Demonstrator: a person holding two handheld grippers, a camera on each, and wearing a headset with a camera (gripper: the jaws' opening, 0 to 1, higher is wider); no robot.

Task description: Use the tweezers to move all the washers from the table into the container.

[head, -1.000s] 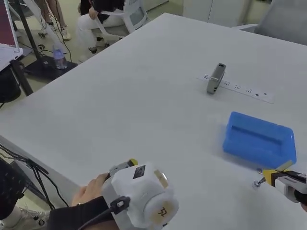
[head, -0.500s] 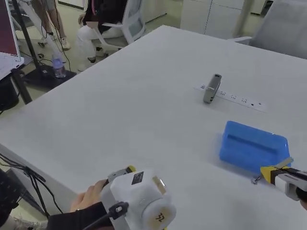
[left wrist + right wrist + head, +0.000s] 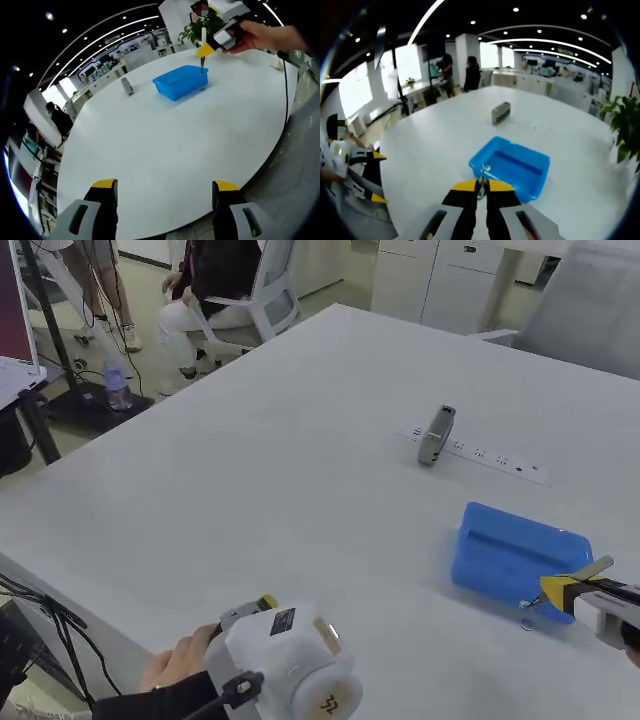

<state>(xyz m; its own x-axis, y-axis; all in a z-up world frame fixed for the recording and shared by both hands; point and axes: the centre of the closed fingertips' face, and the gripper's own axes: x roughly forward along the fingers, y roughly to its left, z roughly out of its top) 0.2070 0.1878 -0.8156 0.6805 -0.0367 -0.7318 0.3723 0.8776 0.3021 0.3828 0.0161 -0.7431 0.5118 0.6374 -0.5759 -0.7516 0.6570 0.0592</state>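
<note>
1. My right gripper [image 3: 479,187] sat at the bottom centre of the right gripper view, its jaws pressed together on the tweezers [image 3: 482,176].
2. At the tweezers' tip I saw a small washer [image 3: 486,168], pinched just over the near rim of the blue container [image 3: 542,172].
3. In the head view the container [image 3: 480,570] lay at the lower right of the frame on the white table [image 3: 280,480]. The right gripper [image 3: 558,590] came in from the right edge over the container's near corner.
4. My left gripper [image 3: 165,192] showed at the bottom of the left gripper view, jaws spread wide with nothing between them, by the table's edge and well apart from the container.
5. In the head view, a grey adapter [image 3: 435,435] stood on a power strip [image 3: 490,455] above the container.
</note>
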